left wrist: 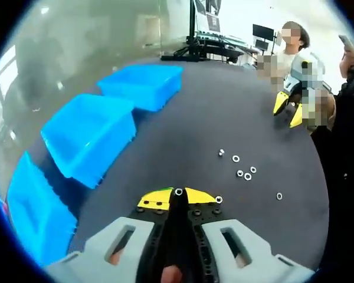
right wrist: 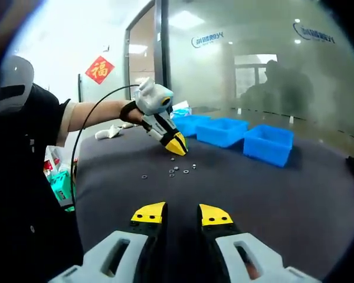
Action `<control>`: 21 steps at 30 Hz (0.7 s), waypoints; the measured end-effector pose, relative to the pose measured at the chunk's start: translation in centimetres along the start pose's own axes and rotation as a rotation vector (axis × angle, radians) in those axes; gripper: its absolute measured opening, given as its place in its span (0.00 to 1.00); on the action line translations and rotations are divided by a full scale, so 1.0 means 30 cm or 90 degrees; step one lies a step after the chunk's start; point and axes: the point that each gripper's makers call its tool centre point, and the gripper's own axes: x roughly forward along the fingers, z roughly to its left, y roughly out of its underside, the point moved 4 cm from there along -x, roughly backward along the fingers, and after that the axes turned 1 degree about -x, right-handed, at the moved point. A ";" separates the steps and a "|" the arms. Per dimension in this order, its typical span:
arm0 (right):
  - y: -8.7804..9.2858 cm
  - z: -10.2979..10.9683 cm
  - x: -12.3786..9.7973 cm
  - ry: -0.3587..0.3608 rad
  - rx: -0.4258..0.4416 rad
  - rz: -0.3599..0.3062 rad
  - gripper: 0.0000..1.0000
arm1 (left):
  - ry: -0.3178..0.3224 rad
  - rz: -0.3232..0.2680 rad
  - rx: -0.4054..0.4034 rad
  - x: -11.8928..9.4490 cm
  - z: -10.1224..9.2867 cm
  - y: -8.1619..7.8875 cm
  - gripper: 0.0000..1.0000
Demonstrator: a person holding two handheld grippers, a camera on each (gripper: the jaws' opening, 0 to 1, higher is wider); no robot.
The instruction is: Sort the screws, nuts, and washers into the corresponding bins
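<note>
My left gripper (left wrist: 178, 194) has its yellow jaws closed together, and a small silver washer (left wrist: 178, 191) is pinched at their very tip. From the right gripper view the left gripper (right wrist: 178, 147) points down at the dark table, just above a scatter of small washers and nuts (right wrist: 176, 171). These loose pieces (left wrist: 243, 172) lie ahead and right of the left jaws, with one more (left wrist: 219, 199) beside the right jaw. My right gripper (right wrist: 183, 213) hovers open over bare table with nothing between its jaws. Its yellow tips (left wrist: 288, 109) also appear in the left gripper view, across the table.
Three blue bins (left wrist: 144, 85) (left wrist: 91, 135) (left wrist: 32, 212) stand in a row along the table's left side, by a glass wall; in the right gripper view they (right wrist: 224, 131) are at the far side. The person's sleeve and a cable (right wrist: 76, 153) are to the left.
</note>
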 end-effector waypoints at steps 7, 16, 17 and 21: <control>-0.006 0.013 0.004 -0.002 -0.002 -0.002 0.17 | -0.029 -0.016 -0.002 -0.025 0.004 0.008 0.01; -0.024 0.025 0.013 -0.003 -0.011 0.002 0.17 | -0.080 -0.068 -0.046 -0.114 0.013 0.023 0.01; -0.025 0.026 0.015 -0.003 -0.012 0.002 0.17 | -0.088 -0.077 -0.052 -0.127 0.017 0.023 0.01; -0.035 0.029 0.022 -0.003 -0.015 0.002 0.17 | -0.117 -0.102 -0.058 -0.175 0.035 0.029 0.01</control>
